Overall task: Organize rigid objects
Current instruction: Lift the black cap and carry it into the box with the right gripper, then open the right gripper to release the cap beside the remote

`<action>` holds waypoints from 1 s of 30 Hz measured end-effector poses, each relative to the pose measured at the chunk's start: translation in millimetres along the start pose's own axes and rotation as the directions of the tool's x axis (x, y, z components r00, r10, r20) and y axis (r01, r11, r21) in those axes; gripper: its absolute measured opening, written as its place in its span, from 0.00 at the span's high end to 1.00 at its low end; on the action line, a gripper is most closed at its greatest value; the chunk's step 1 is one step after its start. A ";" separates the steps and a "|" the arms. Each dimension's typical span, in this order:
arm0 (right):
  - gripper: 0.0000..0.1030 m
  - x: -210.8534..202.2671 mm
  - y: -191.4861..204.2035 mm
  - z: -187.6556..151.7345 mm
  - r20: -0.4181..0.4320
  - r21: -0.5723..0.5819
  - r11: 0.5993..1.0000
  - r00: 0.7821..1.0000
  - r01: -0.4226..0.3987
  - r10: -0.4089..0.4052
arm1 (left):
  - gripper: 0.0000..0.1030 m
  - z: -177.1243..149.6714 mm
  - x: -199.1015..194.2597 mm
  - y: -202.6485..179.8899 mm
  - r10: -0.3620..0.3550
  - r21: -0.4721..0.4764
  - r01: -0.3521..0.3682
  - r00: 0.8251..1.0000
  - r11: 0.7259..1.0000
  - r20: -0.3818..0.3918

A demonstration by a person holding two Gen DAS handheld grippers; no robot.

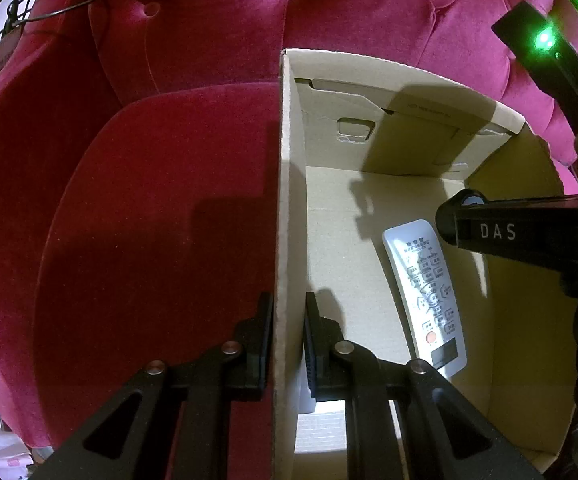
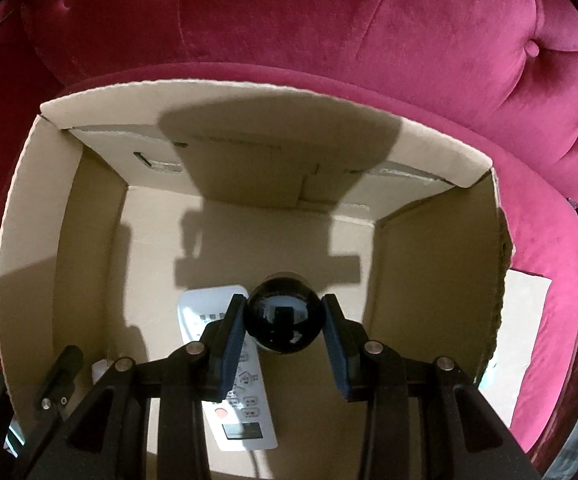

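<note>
An open cardboard box (image 1: pixel 289 184) (image 2: pixel 29 208) sits on a red velvet armchair seat. My left gripper (image 1: pixel 287 340) is shut on the box's left wall, one finger outside and one inside. A white remote control (image 1: pixel 429 292) (image 2: pixel 245 412) lies flat on the box floor. My right gripper (image 2: pixel 284 322) hangs inside the box, shut on a glossy black ball (image 2: pixel 285 314) just above the remote's upper end. The right gripper's dark body (image 1: pixel 529 232) enters from the right in the left wrist view.
The tufted back of the red armchair (image 1: pixel 329 12) (image 2: pixel 329 16) rises behind the box. A pale flat card (image 2: pixel 525 320) lies on the seat right of the box. A wire hanger (image 1: pixel 57 4) shows at the upper left. Bare box floor (image 1: pixel 345 240) spreads left of the remote.
</note>
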State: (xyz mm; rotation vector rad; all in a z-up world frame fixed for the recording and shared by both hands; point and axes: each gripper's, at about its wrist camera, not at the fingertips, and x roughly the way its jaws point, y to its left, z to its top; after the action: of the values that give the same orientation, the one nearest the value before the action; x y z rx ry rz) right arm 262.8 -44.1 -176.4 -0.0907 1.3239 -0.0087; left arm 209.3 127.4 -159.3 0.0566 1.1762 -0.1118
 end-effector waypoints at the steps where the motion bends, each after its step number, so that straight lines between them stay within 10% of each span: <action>1: 0.61 -0.3 -0.6 0.2 0.000 0.000 1.000 1.000 -0.008 0.008 | 0.86 0.0 -0.2 -0.4 0.000 0.000 0.000 1.000 1.000 0.000; 30: 0.11 -69.9 -6.9 -14.4 0.151 0.008 1.000 0.988 -0.020 0.018 | 0.86 0.1 0.5 -1.6 0.009 0.005 -0.009 1.000 1.000 -0.002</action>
State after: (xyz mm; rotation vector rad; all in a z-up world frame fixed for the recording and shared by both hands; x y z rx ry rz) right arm 232.1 -47.7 -111.7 -0.0689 1.1732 0.0079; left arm 209.4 125.8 -159.7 0.0661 1.1775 -0.1070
